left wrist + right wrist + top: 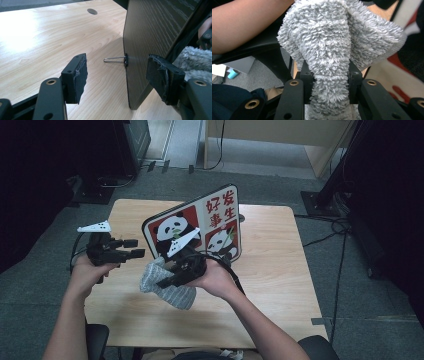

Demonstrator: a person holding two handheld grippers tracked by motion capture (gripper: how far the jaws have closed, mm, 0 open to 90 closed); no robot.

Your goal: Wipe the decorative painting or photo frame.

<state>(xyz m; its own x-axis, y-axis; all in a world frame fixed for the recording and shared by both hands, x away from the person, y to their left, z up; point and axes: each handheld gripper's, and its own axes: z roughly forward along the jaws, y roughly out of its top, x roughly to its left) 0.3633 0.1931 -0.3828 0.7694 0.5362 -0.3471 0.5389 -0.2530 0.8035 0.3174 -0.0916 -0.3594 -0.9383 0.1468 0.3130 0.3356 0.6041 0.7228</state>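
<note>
A sign board (200, 222) with pandas and red characters stands upright and tilted on the wooden table (270, 270). Its dark wood-grain back (155, 30) faces my left gripper (118, 63), which is open. The board's edge and a wire clip (116, 59) sit in the gap between the jaws, untouched. From above, the left gripper (135, 248) is just left of the board. My right gripper (329, 77) is shut on a fluffy grey cloth (332, 37). That cloth (172, 292) hangs in front of the board's lower left, under the right gripper (165, 281).
A round cable hole (92, 11) is in the tabletop behind the board. A person's forearm (244, 22) crosses the right gripper view. Black stands (320, 195) and cables lie on the grey floor around the table. Bare wood extends to the right of the board.
</note>
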